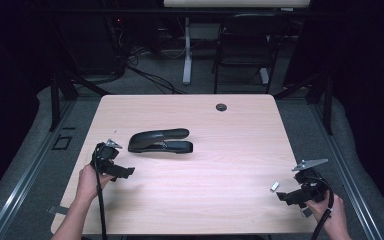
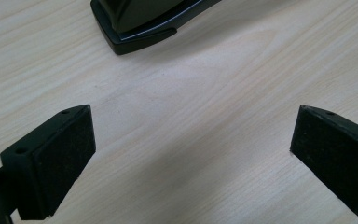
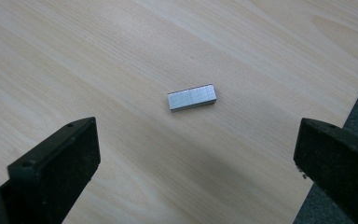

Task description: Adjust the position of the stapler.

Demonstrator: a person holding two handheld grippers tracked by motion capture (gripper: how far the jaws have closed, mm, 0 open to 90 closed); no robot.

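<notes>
Both tongs spread wide, nothing between the jaws. Right tongs point(image 3: 196, 154) hover just short of the staple strip point(image 3: 192, 97), which lies flat near the right edge of the surface point(image 1: 220, 165), centred ahead of the jaws. Judgement: lower squarely and close across its narrow sides; it is thin and could skid. Left tongs point(image 2: 191, 149) point at the stapler point(image 2: 144, 21), near but apart.

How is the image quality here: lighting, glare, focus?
High view: table evenly lit, surroundings very dark, black stapler shows a soft sheen. Left gripper view: wood grain sharp, stapler edge catches a thin highlight. Right gripper view: staple strip crisp, faint shadow beneath it, near tongs slightly soft.
</notes>
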